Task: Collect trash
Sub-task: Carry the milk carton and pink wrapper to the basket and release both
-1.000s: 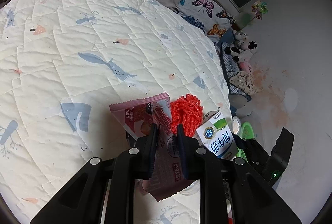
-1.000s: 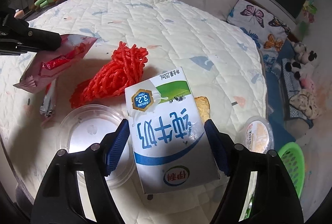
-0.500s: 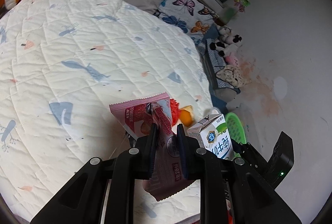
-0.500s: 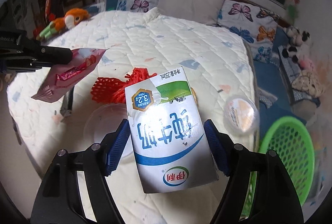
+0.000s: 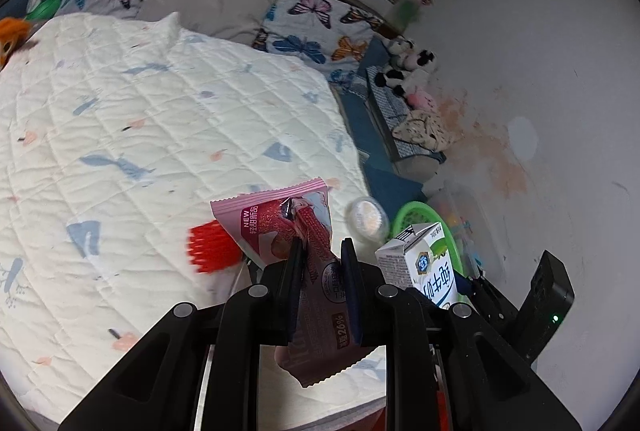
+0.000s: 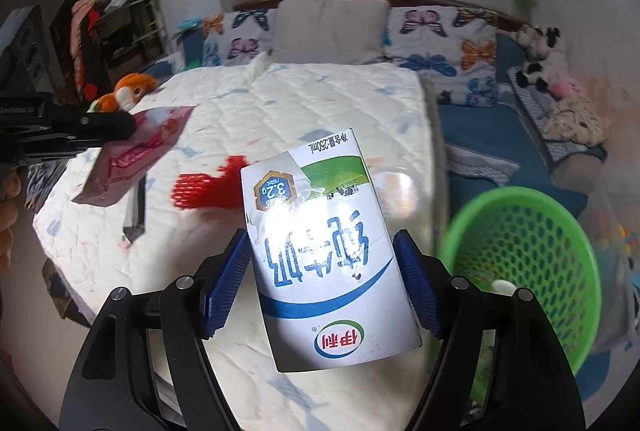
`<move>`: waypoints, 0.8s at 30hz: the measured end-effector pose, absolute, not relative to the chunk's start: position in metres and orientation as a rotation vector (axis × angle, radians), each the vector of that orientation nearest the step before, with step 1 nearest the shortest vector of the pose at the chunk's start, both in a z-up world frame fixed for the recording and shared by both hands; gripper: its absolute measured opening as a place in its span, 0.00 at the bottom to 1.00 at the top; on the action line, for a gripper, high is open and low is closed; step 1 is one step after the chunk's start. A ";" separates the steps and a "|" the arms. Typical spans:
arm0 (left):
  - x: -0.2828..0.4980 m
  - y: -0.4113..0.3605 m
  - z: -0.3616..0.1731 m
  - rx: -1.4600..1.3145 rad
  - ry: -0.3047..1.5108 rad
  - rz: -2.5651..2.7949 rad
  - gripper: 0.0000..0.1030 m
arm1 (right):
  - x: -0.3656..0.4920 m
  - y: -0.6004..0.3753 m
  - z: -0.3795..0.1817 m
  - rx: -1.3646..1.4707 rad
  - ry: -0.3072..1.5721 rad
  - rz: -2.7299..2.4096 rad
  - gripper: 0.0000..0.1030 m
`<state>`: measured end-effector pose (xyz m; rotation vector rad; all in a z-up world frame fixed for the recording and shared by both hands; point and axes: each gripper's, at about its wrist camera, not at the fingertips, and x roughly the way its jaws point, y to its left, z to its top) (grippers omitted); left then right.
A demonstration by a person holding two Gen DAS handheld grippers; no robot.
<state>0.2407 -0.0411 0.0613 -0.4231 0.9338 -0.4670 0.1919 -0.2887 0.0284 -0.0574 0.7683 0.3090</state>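
My left gripper [image 5: 320, 251] is shut on a pink snack wrapper [image 5: 280, 227], held above the bed's near edge; it also shows in the right wrist view [image 6: 132, 155]. My right gripper [image 6: 324, 251] is shut on a white, blue and green milk carton [image 6: 324, 243], also seen in the left wrist view [image 5: 424, 263]. A green mesh basket [image 6: 520, 255] stands on the floor to the right of the bed; its rim shows in the left wrist view [image 5: 416, 211]. A red foam net [image 6: 208, 187] and a clear plastic lid [image 5: 366, 221] lie on the quilt.
The white quilted bed [image 5: 140, 135] fills the left. Butterfly pillows [image 6: 436, 35] line the headboard. Plush toys [image 6: 544, 63] sit on a blue mat by the wall. An orange plush [image 6: 128, 91] lies at the bed's far left.
Both grippers have lifted and swung right, away from the bed, each still holding its item. The green basket has come fully into the right wrist view.
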 end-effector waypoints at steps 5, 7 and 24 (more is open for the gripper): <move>0.244 -0.086 0.066 -0.378 0.943 -0.532 0.19 | 0.187 -0.329 0.022 -0.023 0.783 0.209 0.71; 0.246 -0.104 0.066 -0.363 0.951 -0.555 0.19 | 0.185 -0.347 0.017 -0.015 0.792 0.164 0.71; 0.256 -0.238 0.059 -0.244 0.996 -0.714 0.19 | 0.181 -0.458 -0.034 0.127 0.881 -0.054 0.72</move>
